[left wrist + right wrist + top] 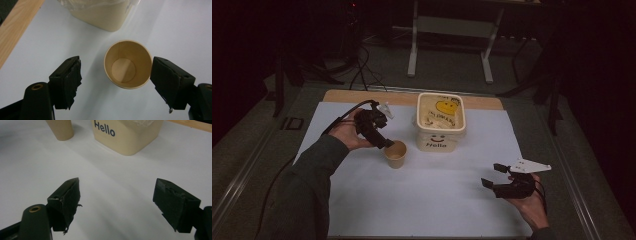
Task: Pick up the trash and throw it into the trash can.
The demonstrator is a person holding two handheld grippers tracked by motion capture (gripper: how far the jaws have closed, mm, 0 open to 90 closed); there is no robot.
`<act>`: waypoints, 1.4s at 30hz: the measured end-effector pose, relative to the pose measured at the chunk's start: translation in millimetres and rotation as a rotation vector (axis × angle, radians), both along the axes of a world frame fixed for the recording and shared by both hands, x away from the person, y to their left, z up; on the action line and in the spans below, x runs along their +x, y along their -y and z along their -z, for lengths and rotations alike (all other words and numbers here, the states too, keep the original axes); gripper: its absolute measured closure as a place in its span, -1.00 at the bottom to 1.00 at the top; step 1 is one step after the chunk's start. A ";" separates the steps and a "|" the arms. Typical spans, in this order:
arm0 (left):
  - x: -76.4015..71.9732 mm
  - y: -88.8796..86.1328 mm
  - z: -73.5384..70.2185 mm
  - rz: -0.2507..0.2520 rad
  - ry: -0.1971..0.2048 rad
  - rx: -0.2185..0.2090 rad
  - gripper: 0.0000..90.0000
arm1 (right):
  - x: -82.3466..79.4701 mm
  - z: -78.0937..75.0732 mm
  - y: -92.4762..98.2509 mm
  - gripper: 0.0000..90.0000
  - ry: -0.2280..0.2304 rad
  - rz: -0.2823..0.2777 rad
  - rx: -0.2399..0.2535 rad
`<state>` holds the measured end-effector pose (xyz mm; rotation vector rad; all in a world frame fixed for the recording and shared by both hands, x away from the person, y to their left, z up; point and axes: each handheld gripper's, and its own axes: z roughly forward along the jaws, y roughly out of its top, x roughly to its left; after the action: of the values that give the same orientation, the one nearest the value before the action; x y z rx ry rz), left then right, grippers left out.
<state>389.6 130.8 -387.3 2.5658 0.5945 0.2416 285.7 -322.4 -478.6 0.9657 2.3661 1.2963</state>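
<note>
The small tan paper cup (128,64) stands empty near the middle of the white table (437,200), just beside the cream plastic tub (441,121). The left gripper (116,83) hangs over it, jaws spread wide around it. It looks ready to pinch the cup next. The right gripper (116,205) waits near the table's right edge, spread too, holding nothing.

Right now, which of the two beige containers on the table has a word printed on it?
The square tub, which has "Hello" on its front wall and a plastic liner. The round paper cup is plain and empty, and stands between the open jaws of the left gripper.
</note>
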 end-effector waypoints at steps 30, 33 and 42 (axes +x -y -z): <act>4.4 30.5 20.0 0.033 -0.075 0.097 -0.63 | 0.4 0.0 0.9 -0.55 0.000 0.010 -0.004; 5.2 32.0 22.9 0.036 -0.081 0.107 -0.64 | 0.6 0.2 1.3 -0.55 0.001 0.010 -0.003; 8.9 37.8 33.1 0.041 -0.114 0.134 -0.68 | 0.7 0.2 1.8 -0.57 0.002 0.016 -0.003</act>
<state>398.4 93.0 -420.4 2.7325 0.5837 0.1256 286.4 -324.2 -478.8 0.9799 2.3535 1.2875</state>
